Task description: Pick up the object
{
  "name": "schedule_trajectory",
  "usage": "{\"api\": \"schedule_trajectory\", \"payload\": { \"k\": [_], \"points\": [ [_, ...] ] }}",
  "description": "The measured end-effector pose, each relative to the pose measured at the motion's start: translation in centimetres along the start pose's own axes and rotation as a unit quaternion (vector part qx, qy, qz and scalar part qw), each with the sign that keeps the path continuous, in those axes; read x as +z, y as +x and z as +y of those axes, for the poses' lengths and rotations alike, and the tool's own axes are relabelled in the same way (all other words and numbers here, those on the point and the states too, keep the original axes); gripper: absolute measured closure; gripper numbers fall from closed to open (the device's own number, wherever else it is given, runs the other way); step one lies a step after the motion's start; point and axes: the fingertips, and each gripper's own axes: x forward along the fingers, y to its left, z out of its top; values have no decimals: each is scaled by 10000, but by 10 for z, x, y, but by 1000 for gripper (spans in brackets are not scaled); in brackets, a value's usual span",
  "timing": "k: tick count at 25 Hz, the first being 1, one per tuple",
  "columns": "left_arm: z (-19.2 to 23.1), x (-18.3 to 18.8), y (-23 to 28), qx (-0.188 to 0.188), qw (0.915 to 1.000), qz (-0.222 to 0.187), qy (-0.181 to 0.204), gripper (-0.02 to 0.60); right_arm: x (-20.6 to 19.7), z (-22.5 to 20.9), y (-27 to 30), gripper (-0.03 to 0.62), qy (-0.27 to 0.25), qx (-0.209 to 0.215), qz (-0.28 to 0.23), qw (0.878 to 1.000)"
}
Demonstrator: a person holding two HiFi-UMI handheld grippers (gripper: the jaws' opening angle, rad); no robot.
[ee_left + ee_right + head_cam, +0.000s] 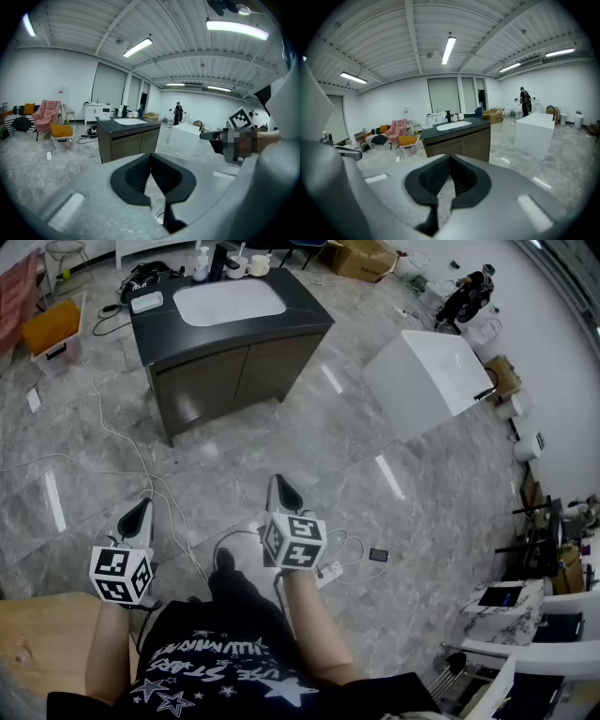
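Observation:
A dark cabinet [234,343] with a white sink basin [228,302] stands several steps ahead. At its back edge stand a bottle [201,263] and mugs [246,264], with a small pale tray [146,302] at its left. My left gripper [142,503] and right gripper [278,483] are held low in front of the person, both pointing towards the cabinet and far from it. In the left gripper view the jaws of the left gripper [150,155] meet with nothing between them. The right gripper [449,157] is likewise shut and holds nothing. Which thing is the task's object I cannot tell.
A white block-shaped tub [427,381] stands right of the cabinet. Cables and a power strip [330,573] lie on the grey marble floor by the person's feet, beside a small dark device [378,555]. An orange bin [52,329] sits far left; a wooden tabletop [37,643] near left.

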Motion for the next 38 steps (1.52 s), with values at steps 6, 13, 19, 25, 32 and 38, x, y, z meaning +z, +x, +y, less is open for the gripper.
{"api": "schedule_trajectory", "payload": {
  "k": [6, 13, 19, 25, 32, 38],
  "points": [
    [3, -23, -41, -76, 10000, -6, -23, 572, -25, 23, -36, 589, 54, -85, 12, 9999],
    [9, -43, -83, -65, 9999, -48, -64, 572, -39, 45, -68, 589, -11, -147, -30, 9999],
    [11, -62, -113, 33, 9996, -98, -277, 572, -52, 60, -90, 589, -19, -105, -72, 9999],
    [14, -60, -126, 68, 9996, -173, -232, 572, -42, 66, -97, 569, -18, 30, -316, 9995],
    [22, -57, -106, 180, 9995, -98, -254, 572, -38, 66, -66, 369, -18, 322, -250, 9992],
    [42, -42, -49, 414, 9989, 112, -198, 572, -27, 40, 8, 364, 108, 563, -11, 9984]
  ]
}}
